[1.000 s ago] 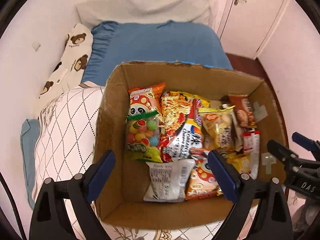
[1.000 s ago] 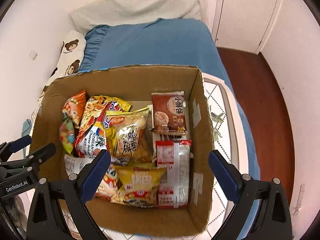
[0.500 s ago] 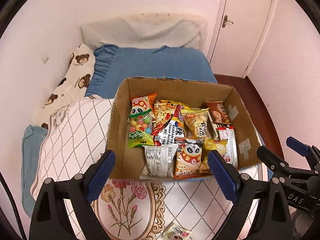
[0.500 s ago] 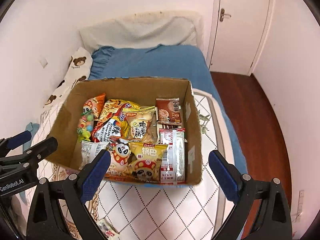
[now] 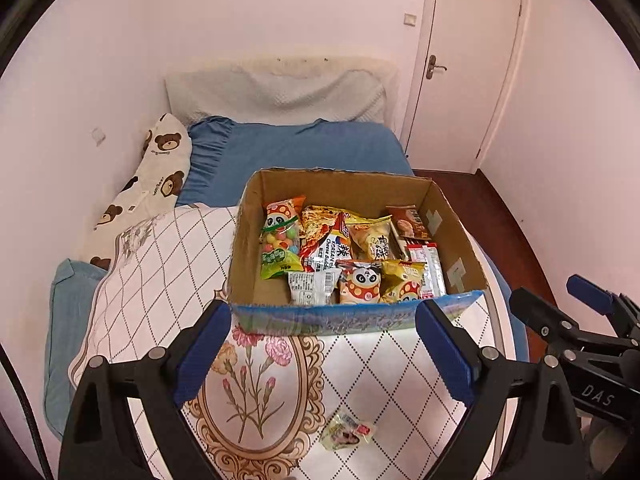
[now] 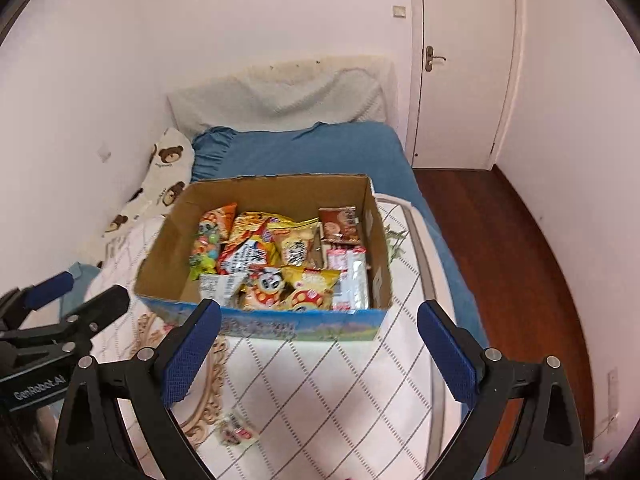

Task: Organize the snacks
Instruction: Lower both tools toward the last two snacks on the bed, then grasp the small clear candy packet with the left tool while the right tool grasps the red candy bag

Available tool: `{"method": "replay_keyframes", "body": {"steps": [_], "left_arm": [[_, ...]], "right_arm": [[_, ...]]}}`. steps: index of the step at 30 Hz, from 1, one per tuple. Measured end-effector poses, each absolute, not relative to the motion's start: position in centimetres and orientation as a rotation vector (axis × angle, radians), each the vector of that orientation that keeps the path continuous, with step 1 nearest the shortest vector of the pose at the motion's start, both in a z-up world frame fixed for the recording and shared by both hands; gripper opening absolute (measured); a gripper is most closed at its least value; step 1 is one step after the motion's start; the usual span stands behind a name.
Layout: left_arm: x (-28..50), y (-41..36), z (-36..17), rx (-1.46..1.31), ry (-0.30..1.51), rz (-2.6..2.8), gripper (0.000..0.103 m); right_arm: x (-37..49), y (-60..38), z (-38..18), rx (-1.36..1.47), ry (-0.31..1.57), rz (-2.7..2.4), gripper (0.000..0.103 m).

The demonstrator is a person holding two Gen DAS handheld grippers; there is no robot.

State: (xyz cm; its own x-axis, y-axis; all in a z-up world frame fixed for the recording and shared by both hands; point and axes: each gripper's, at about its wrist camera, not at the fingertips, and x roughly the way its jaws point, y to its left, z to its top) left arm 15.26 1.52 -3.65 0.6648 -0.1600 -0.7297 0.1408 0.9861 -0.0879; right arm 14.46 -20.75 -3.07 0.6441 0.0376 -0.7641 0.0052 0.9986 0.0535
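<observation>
Both grippers, left gripper (image 5: 322, 352) and right gripper (image 6: 318, 350), have backed away from the cardboard box (image 5: 352, 314); jaws wide, empty; lower-centre small packet (image 5: 347, 433) likely next.

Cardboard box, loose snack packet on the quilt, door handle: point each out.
Cardboard box (image 5: 352, 316): left wrist view, blue printed front wall.
Loose snack packet (image 5: 347, 434): left wrist view, wrapper middle.
Door handle (image 6: 431, 58): right wrist view, lever plate.

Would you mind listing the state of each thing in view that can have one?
Cardboard box: open-topped, holding snack packets, sitting on the bed.
Small wrapped snack: lying loose on the quilt, outside the box.
Door: closed.
Left gripper: open, empty.
Right gripper: open, empty.
</observation>
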Motion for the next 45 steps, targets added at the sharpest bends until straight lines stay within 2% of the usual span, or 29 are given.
{"method": "replay_keyframes", "body": {"steps": [4,9,10,12,14,18,22,24,34,37,38,42,43,45], "left_arm": [[13.7,2.3,-4.1,-0.046,0.838,-0.161,0.095],[11.6,2.7,-7.6,-0.026,0.911,-0.141,0.095],[11.3,2.7,-8.6,-0.017,0.933,-0.136,0.095],[10.6,3.0,-11.1,-0.009,0.995,-0.126,0.095],[10.1,3.3,-13.2,-0.003,1.034,-0.112,0.095],[9.0,3.9,-18.1,0.001,1.145,-0.099,0.095],[8.9,3.4,-20.7,0.03,1.207,-0.119,0.095],[9.4,2.8,-21.2,0.044,1.213,-0.139,0.095],[14.4,-4.0,-27.5,0.211,1.378,-0.344,0.094],[14.8,-5.1,-29.4,0.242,1.411,-0.361,0.067],[14.8,-5.2,-29.6,0.232,1.417,-0.355,0.062],[13.7,-3.9,-29.2,0.143,1.441,-0.353,0.061],[12.9,-3.3,-29.3,0.117,1.457,-0.355,0.061],[11.1,-2.1,-29.6,0.084,1.474,-0.332,0.061]], "right_arm": [[12.6,-21.1,-3.3,0.098,0.886,0.042,0.1],[10.1,-23.0,-7.7,0.23,1.005,0.11,0.099],[9.7,-23.5,-9.1,0.262,1.042,0.118,0.095],[8.4,-24.8,-12.4,0.339,1.131,0.127,0.063],[7.1,-25.9,-14.9,0.389,1.174,0.111,0.057],[3.7,-27.8,-19.8,0.428,1.265,0.027,0.057],[1.5,-29.0,-23.0,0.485,1.313,-0.012,0.056],[0.9,-28.9,-24.3,0.503,1.337,-0.01,0.052],[0.7,-28.4,-26.1,0.521,1.349,-0.036,0.052],[0.7,-28.6,-26.0,0.528,1.342,-0.043,0.052],[0.7,-28.6,-26.0,0.532,1.339,-0.046,0.052],[0.1,-29.2,-25.6,0.562,1.331,-0.048,0.053],[0.0,-29.2,-25.6,0.56,1.339,-0.045,0.055],[0.0,-29.1,-25.8,0.564,1.35,-0.044,0.066]]}}
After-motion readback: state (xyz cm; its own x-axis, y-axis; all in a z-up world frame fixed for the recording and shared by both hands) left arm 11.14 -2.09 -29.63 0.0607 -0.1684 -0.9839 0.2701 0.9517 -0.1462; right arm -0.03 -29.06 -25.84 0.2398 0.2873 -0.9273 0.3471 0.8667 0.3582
